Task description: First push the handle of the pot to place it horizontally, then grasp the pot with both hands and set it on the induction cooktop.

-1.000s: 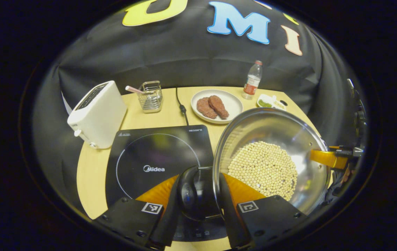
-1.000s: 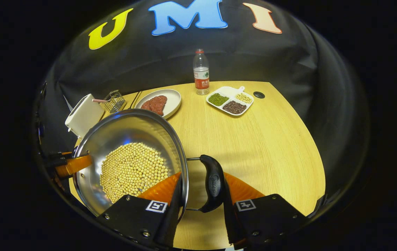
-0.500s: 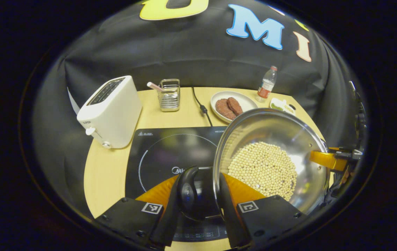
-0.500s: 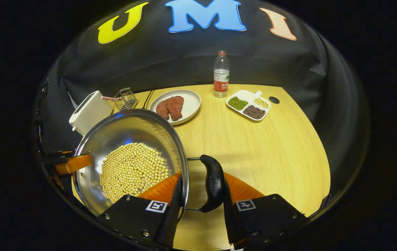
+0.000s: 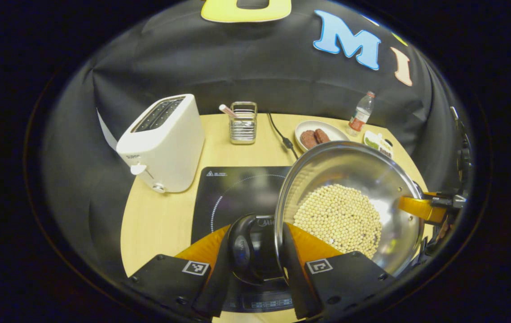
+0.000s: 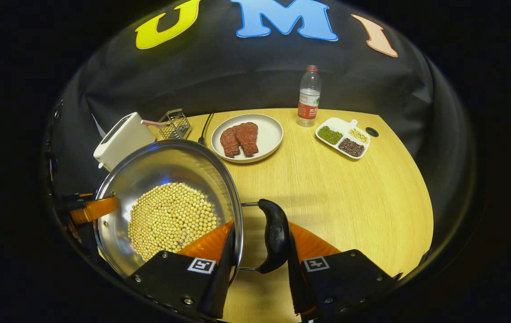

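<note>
Presently, in the left gripper view, the left gripper [image 5: 257,251] has its two fingers closed across the pot's rim and one black loop side handle [image 5: 243,246], one finger outside the handle, the other inside the wall. In the right gripper view, the right gripper [image 6: 259,251] clamps the opposite black loop handle [image 6: 275,235] and rim in the same manner.

The wide, shallow stainless-steel pot [image 5: 350,170] is held between both grippers, its polished inner wall reflecting light. A single layer of pale yellow soybeans [image 5: 338,217] covers its bottom. In the left gripper view the pot overlaps the right part of the flat black induction cooktop [image 5: 233,193]; whether it touches the glass cannot be told. The far gripper shows at the pot's opposite rim in each view.

Both grippers point forward over the round light-wood table [image 6: 350,197], level with the pot's rim.

Beside the cooktop on its left stands a white two-slot toaster [image 5: 163,141]. Behind the cooktop stands a small wire mesh basket [image 5: 243,125] holding a pink-tipped stick, with a black power cord [image 5: 280,134] nearby. A round white plate [image 6: 266,134] carries two reddish-brown meat slices [image 6: 240,138]. A clear plastic bottle with a red label [image 6: 308,96] stands upright near the wall. A white divided tray [image 6: 343,138] holds green, dark and pale beans in separate compartments.
</note>
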Demonstrator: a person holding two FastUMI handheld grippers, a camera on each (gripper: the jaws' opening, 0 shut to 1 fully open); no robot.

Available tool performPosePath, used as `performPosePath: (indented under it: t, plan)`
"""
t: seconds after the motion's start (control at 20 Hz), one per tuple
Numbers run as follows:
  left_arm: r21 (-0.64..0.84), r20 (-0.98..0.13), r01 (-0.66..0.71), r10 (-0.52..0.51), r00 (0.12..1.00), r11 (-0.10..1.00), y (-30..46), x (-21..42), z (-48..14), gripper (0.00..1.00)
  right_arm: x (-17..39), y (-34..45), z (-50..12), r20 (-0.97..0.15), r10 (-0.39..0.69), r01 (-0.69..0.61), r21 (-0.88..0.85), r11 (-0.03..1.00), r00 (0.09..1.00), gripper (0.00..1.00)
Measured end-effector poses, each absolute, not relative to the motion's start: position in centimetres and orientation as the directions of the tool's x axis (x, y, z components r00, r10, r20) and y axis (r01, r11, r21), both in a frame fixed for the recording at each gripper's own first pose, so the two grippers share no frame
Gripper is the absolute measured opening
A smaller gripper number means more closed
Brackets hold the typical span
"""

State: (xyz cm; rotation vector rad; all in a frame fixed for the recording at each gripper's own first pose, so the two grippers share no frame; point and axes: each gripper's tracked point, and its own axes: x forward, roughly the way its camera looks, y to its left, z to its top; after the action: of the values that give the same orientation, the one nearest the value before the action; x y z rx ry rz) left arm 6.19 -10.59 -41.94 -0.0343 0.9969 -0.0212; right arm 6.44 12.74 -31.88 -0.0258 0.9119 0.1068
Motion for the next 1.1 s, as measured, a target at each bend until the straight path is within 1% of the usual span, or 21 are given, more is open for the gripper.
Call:
performPosePath:
  t: [0.1,0.15,0.3,0.35,0.4,0.45,0.5,0.95,1.0,1.05,1.1]
  plan:
    - [-0.032,-0.839,0.001,-0.028,0.543,0.999,-10.6,6.2,-41.8,0.64,6.6,13.8,-32.1,-0.792,0.086,-0.104,0.028,0.994,0.605,0.56]
    - [-0.031,-0.84,0.001,-0.026,0.542,1.0,-10.7,6.2,-41.7,0.61,6.7,14.3,-32.2,-0.792,0.087,-0.103,0.03,0.994,0.604,0.57]
    - [-0.03,-0.842,-0.001,-0.024,0.539,1.0,-10.6,6.5,-41.9,0.61,6.8,15.8,-32.5,-0.794,0.09,-0.103,0.034,0.994,0.601,0.57]
    - [-0.029,-0.843,-0.001,-0.024,0.537,1.0,-10.7,6.5,-41.9,0.64,7.0,16.4,-32.5,-0.795,0.088,-0.103,0.033,0.994,0.601,0.56]
    - [-0.028,-0.844,0.001,-0.024,0.535,1.0,-10.7,6.6,-41.9,0.64,7.0,16.8,-32.6,-0.795,0.086,-0.101,0.032,0.994,0.6,0.57]
    - [-0.032,-0.845,0.0,-0.027,0.534,0.999,-10.8,6.6,-42.0,0.64,7.1,17.2,-32.7,-0.796,0.085,-0.1,0.031,0.995,0.599,0.56]
    - [-0.037,-0.847,-0.003,-0.03,0.53,0.999,-11.0,6.6,-42.0,0.61,7.2,17.7,-32.8,-0.795,0.083,-0.097,0.03,0.995,0.601,0.56]
    - [-0.034,-0.85,0.016,-0.037,0.525,0.999,-10.9,7.2,-42.3,0.61,7.7,20.6,-33.2,-0.797,0.071,-0.079,0.028,0.996,0.6,0.57]
    - [-0.037,-0.85,0.013,-0.038,0.525,0.999,-10.9,7.2,-42.2,0.64,7.8,20.9,-33.2,-0.797,0.069,-0.076,0.029,0.997,0.6,0.57]
    - [-0.038,-0.849,0.011,-0.039,0.527,0.999,-10.8,7.2,-42.2,0.61,7.8,21.1,-33.2,-0.798,0.068,-0.072,0.03,0.997,0.599,0.57]
    - [-0.038,-0.849,0.015,-0.04,0.528,0.999,-10.8,7.2,-42.2,0.61,7.8,21.3,-33.2,-0.798,0.066,-0.069,0.031,0.997,0.599,0.57]
